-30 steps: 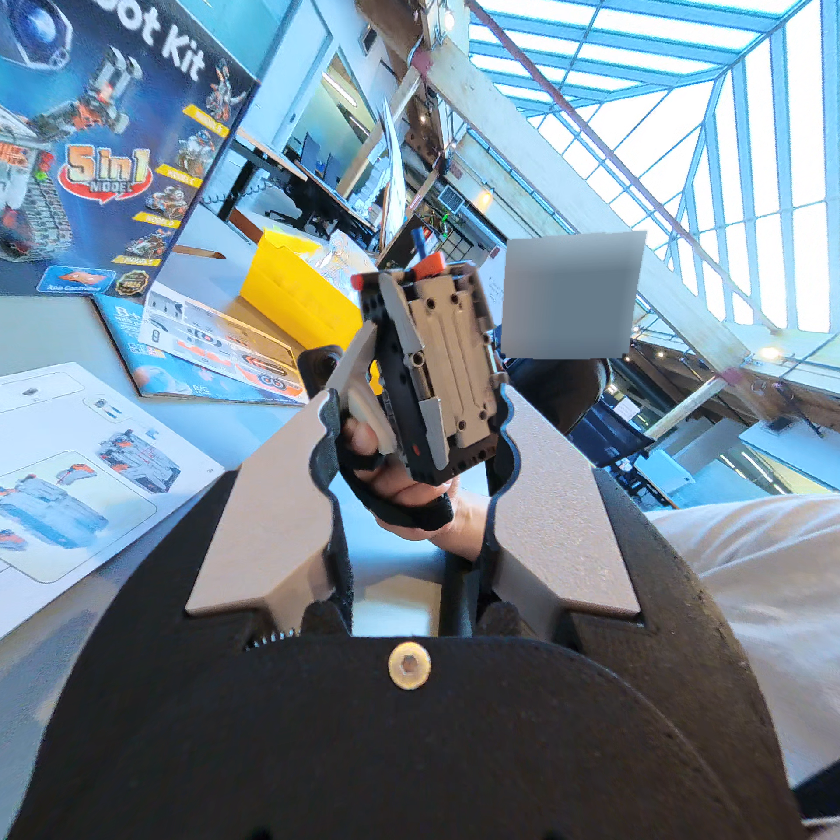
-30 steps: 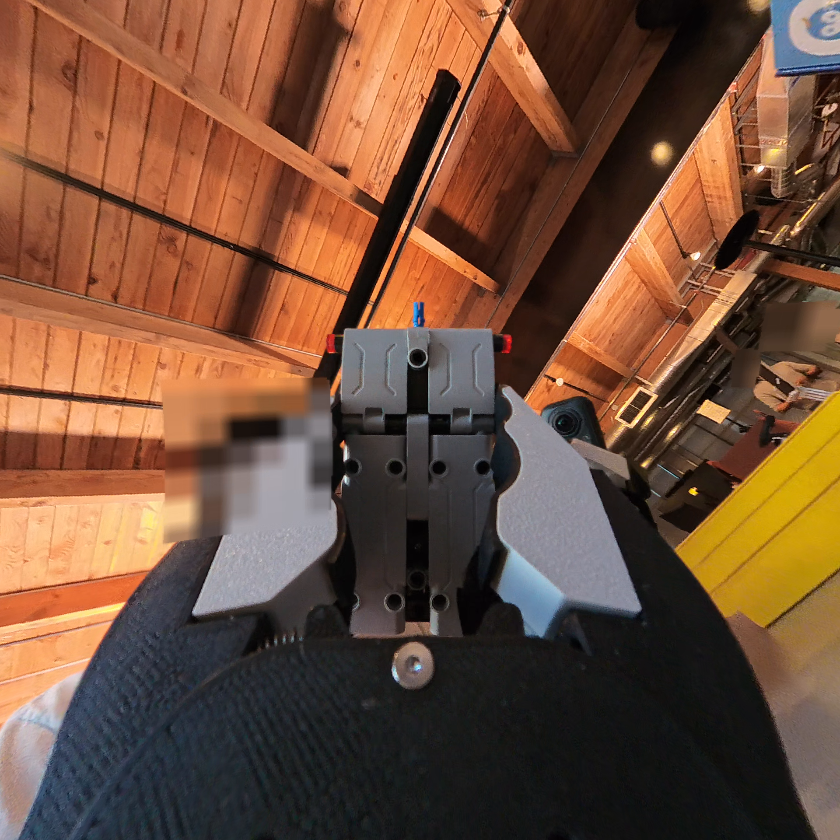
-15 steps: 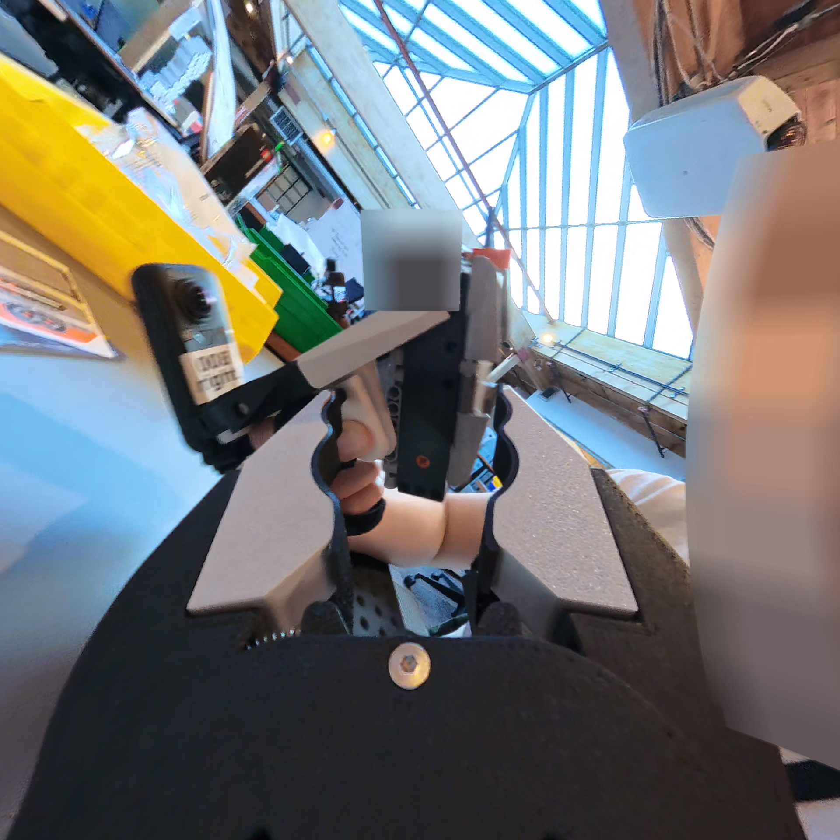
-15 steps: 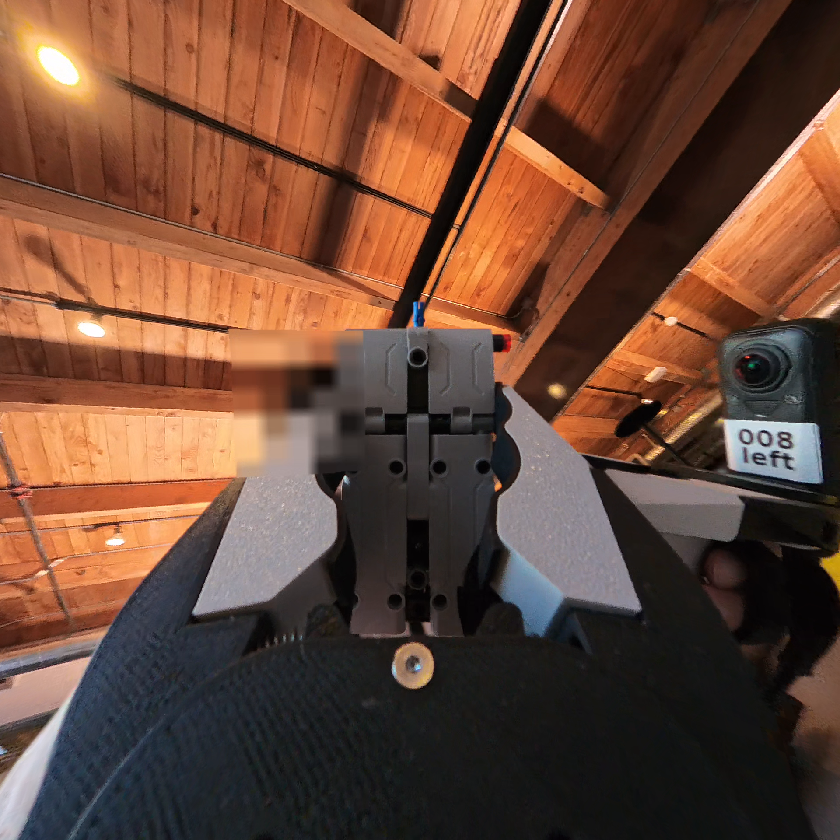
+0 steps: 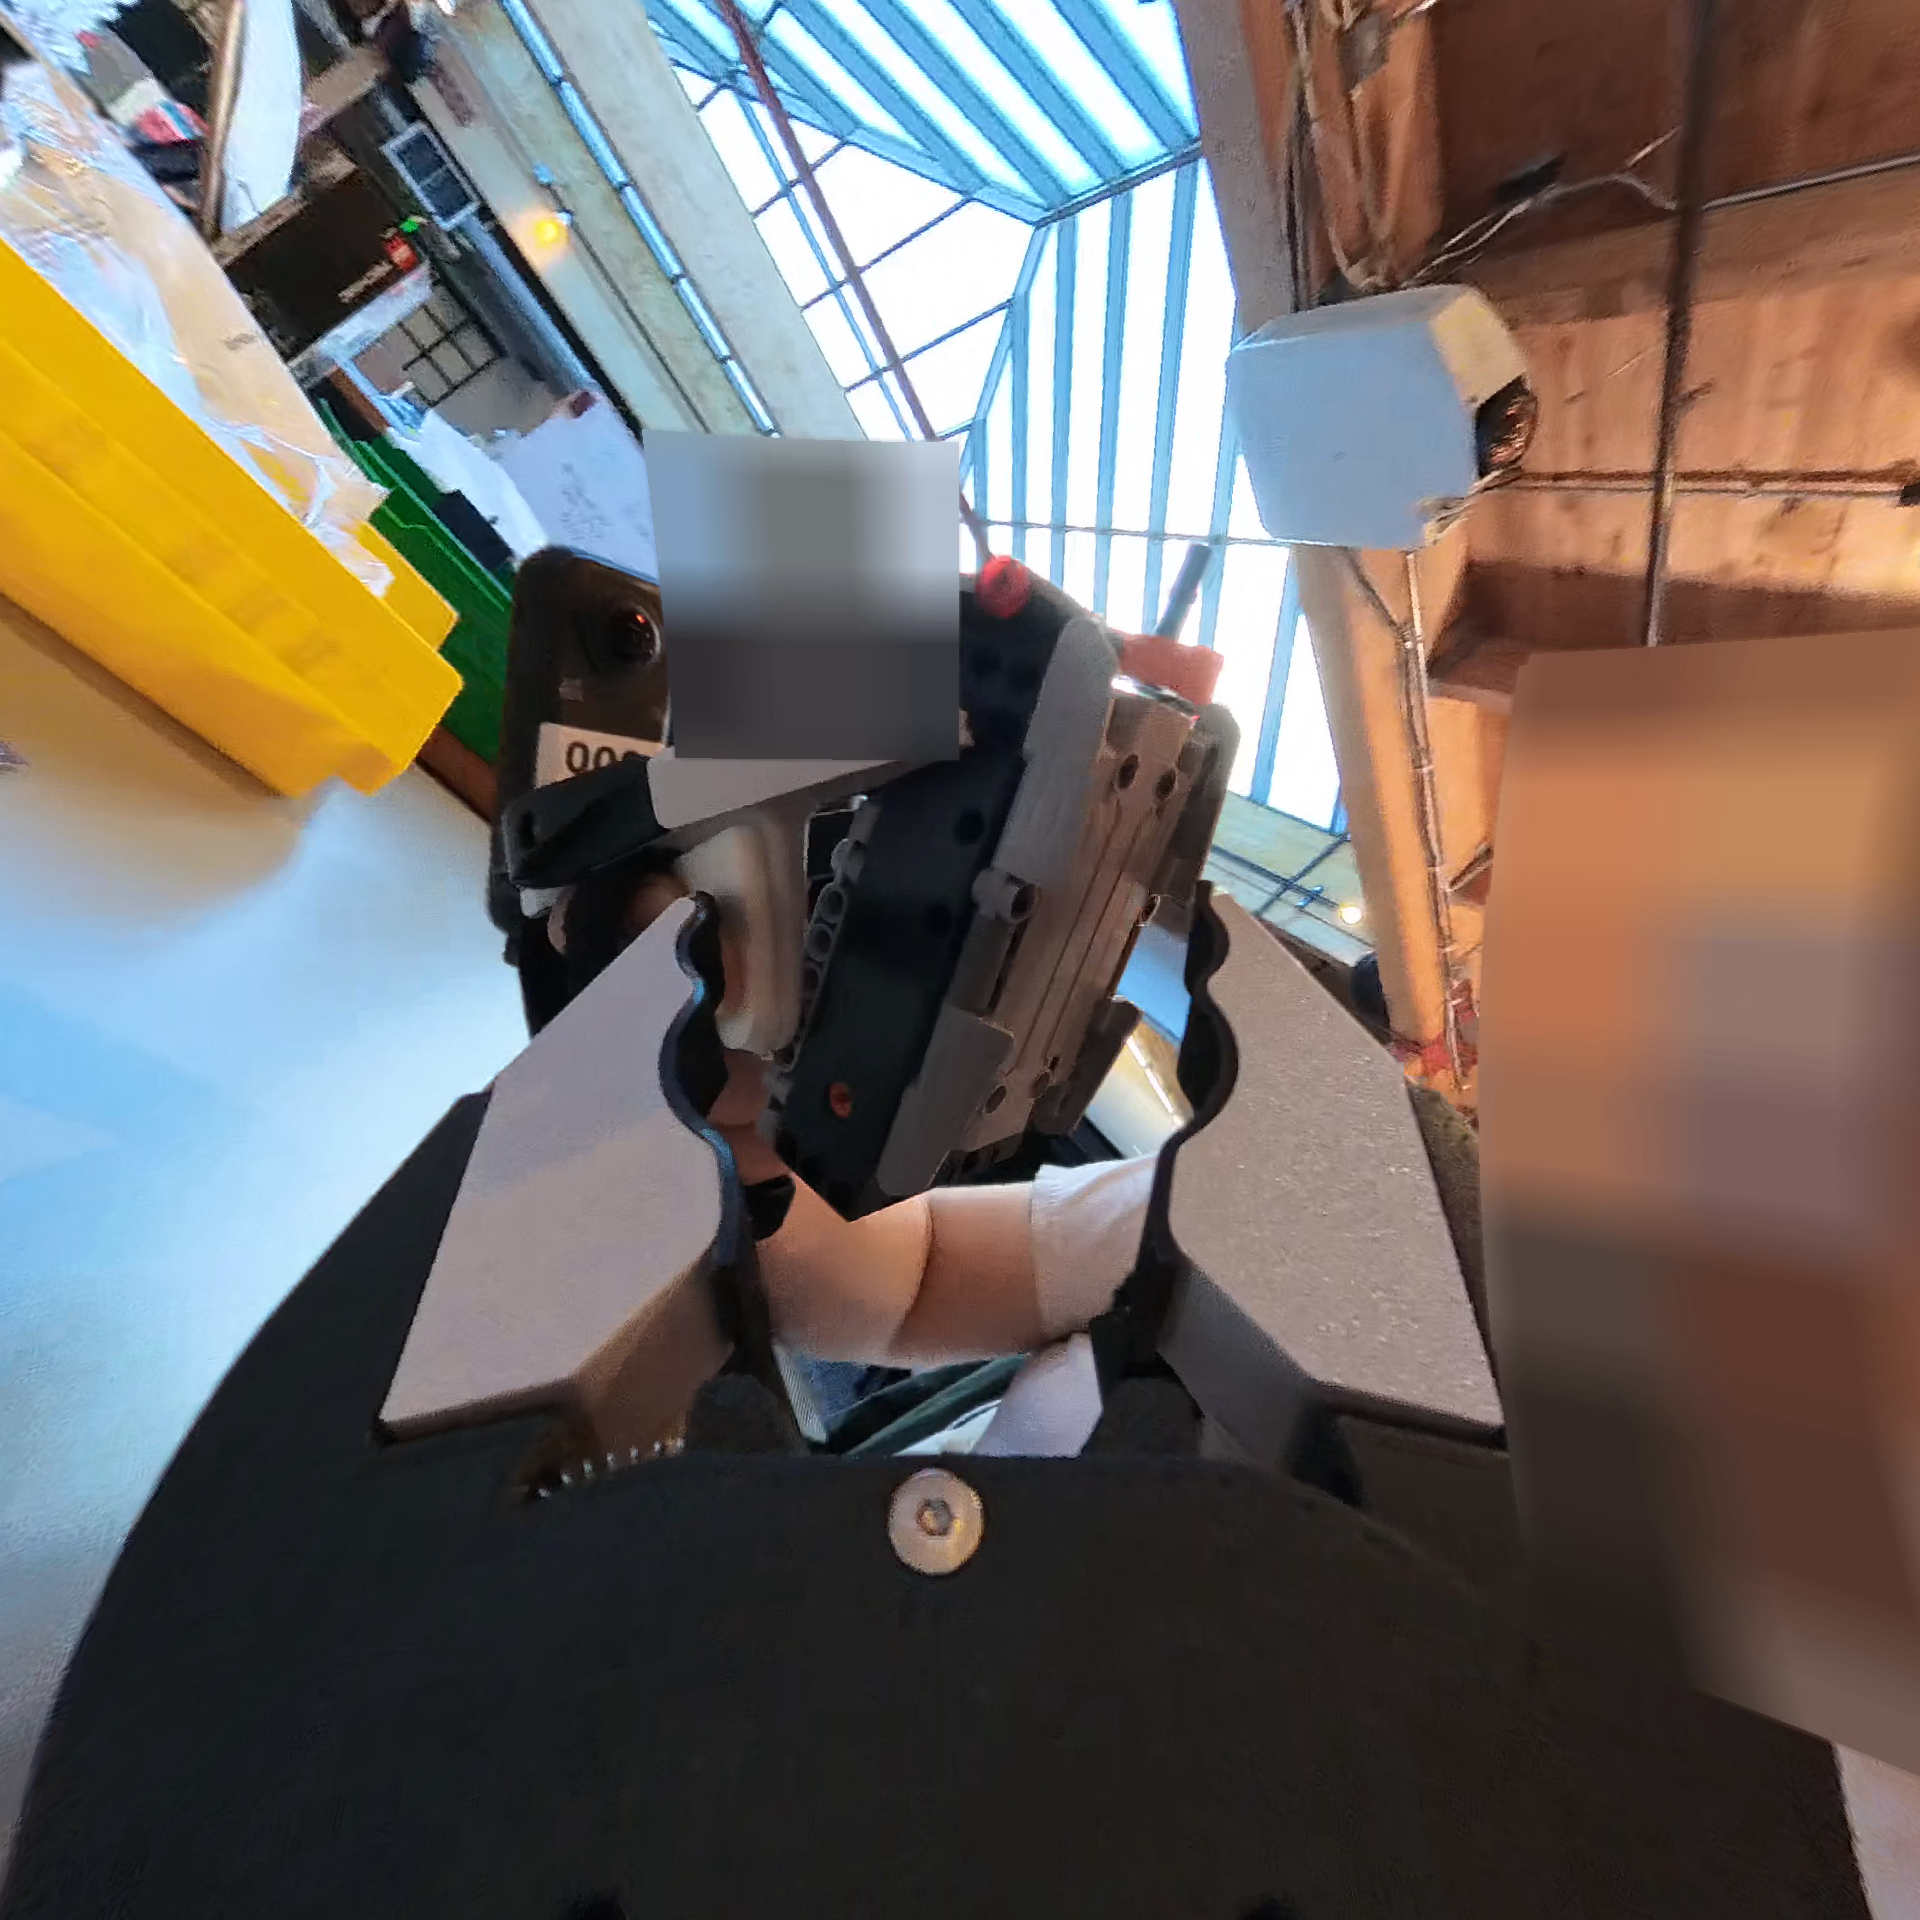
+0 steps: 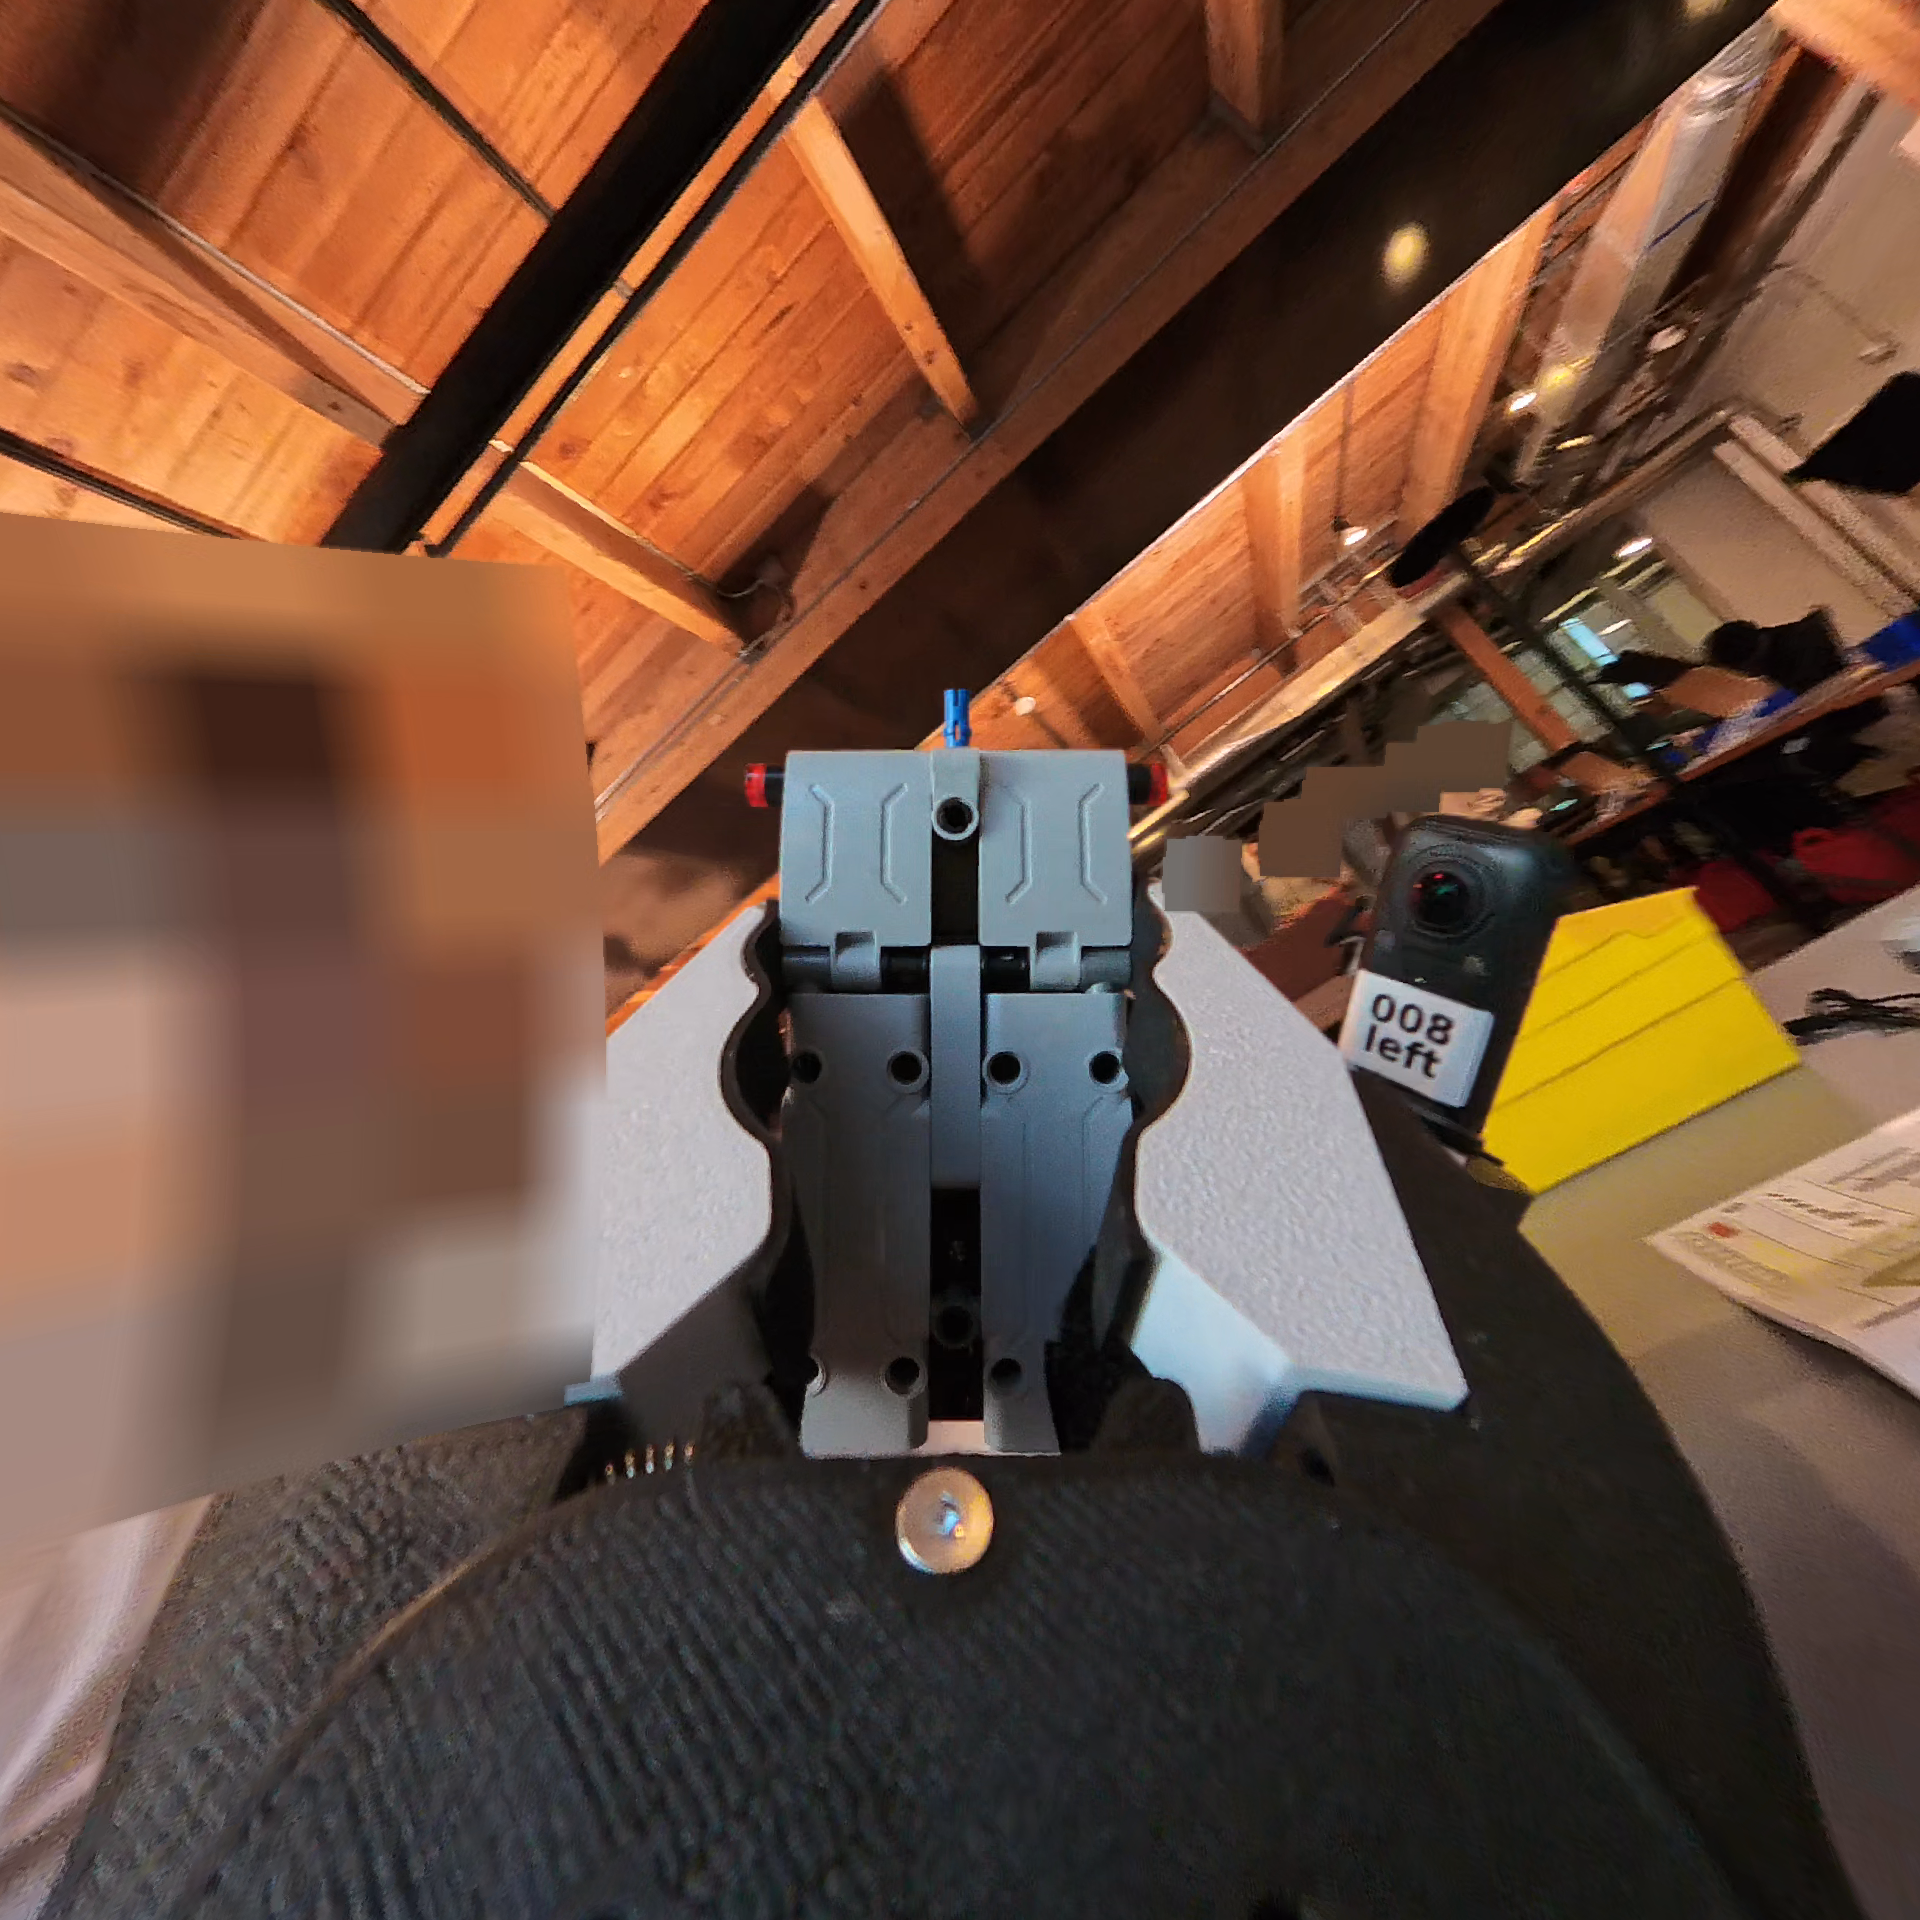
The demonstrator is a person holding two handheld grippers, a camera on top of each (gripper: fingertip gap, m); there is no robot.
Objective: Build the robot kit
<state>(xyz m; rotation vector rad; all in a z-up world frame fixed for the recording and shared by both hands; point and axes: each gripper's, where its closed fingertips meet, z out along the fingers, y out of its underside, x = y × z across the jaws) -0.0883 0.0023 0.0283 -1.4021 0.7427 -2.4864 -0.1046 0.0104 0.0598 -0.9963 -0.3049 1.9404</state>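
My right gripper (image 6: 961,920) is shut on a grey and black building-brick model (image 6: 951,1091) with red pins and a blue pin at its top, held upright in the air. In the left wrist view the same model (image 5: 914,997) is tilted just beyond my left gripper (image 5: 945,914), which is open and empty, its fingertips either side of the model without touching it. One finger of the right gripper (image 5: 748,800) presses the model's left side. The left gripper's camera (image 6: 1449,904) shows at the right of the right wrist view.
A yellow bin (image 5: 208,582) and a green bin (image 5: 447,582) stand on the white table (image 5: 208,1039) at the left. The yellow bin (image 6: 1642,1029) and a printed instruction sheet (image 6: 1818,1247) show at the right. A hand and white sleeve (image 5: 914,1278) are below the model.
The left view has swung right and upward, losing the kit box and sheets. The model has turned more edge-on, and the left jaws stand wider. The right view has tilted toward the table.
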